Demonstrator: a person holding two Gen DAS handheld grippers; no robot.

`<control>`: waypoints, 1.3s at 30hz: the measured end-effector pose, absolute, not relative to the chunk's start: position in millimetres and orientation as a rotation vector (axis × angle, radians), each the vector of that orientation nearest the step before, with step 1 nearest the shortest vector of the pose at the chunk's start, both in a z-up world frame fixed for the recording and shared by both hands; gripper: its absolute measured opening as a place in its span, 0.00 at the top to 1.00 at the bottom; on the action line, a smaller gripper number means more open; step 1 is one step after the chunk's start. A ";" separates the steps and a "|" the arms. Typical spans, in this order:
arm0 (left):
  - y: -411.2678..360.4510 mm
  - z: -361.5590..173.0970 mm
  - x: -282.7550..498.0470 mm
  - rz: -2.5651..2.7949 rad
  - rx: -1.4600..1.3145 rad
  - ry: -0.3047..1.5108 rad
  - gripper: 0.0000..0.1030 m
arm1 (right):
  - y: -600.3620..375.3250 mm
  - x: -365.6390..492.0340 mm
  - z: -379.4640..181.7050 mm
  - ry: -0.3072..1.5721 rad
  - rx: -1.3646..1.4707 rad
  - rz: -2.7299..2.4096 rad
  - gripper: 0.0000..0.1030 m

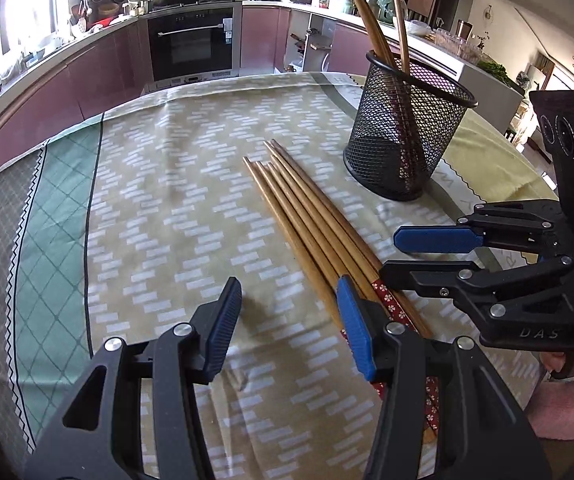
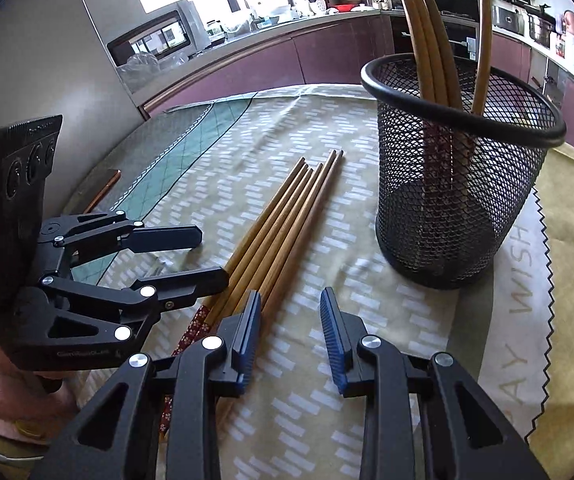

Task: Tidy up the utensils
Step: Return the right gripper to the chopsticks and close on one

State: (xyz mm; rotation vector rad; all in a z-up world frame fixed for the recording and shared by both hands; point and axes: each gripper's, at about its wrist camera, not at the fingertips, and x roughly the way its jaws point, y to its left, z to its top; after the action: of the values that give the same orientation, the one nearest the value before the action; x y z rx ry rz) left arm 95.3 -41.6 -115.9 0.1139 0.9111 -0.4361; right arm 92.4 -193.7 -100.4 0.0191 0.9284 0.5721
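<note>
1. The left gripper (image 1: pixel 289 312) has its jaws apart and holds nothing; its right pad (image 1: pixel 354 326) is over the decorated ends of the chopsticks (image 1: pixel 307 224).
2. The right gripper (image 2: pixel 291 332) also has its jaws apart and is empty; the bundle lies just beside its left finger, toward 10 o'clock.
3. The chopsticks lie together on the tablecloth (image 1: pixel 147 200), and in the right wrist view their long axis runs from 7 to 1 o'clock.
4. Both grippers are near the thick ends; I judge that the left is slightly nearer.
5. The mesh holder (image 2: pixel 463 184) stands at 1 o'clock and already contains some chopsticks.
</note>
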 end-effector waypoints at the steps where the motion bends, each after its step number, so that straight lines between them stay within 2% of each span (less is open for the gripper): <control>1: -42.2 -116.3 95.9 -0.436 0.117 0.911 0.52 | -193.3 92.5 -100.1 0.928 0.012 0.569 0.72; 33: -42.4 -117.6 109.7 -0.407 0.143 0.920 0.63 | -172.3 111.9 -101.2 0.933 -0.075 0.481 0.74; 36: -43.1 -118.1 112.3 -0.401 0.142 0.919 0.65 | -170.1 116.0 -101.9 0.922 -0.073 0.467 0.78; 38: -43.5 -117.9 115.2 -0.392 0.138 0.920 0.68 | -172.9 118.2 -102.5 0.920 -0.052 0.466 0.83; 39: -44.1 -118.0 116.7 -0.390 0.137 0.920 0.73 | -175.3 119.1 -102.7 0.923 -0.030 0.472 0.89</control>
State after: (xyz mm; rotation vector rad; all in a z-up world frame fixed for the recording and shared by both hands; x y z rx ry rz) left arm 116.7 -44.1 -118.0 0.1373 0.9202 -0.3899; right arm 119.1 -175.3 -102.7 -0.0305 0.9227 0.4716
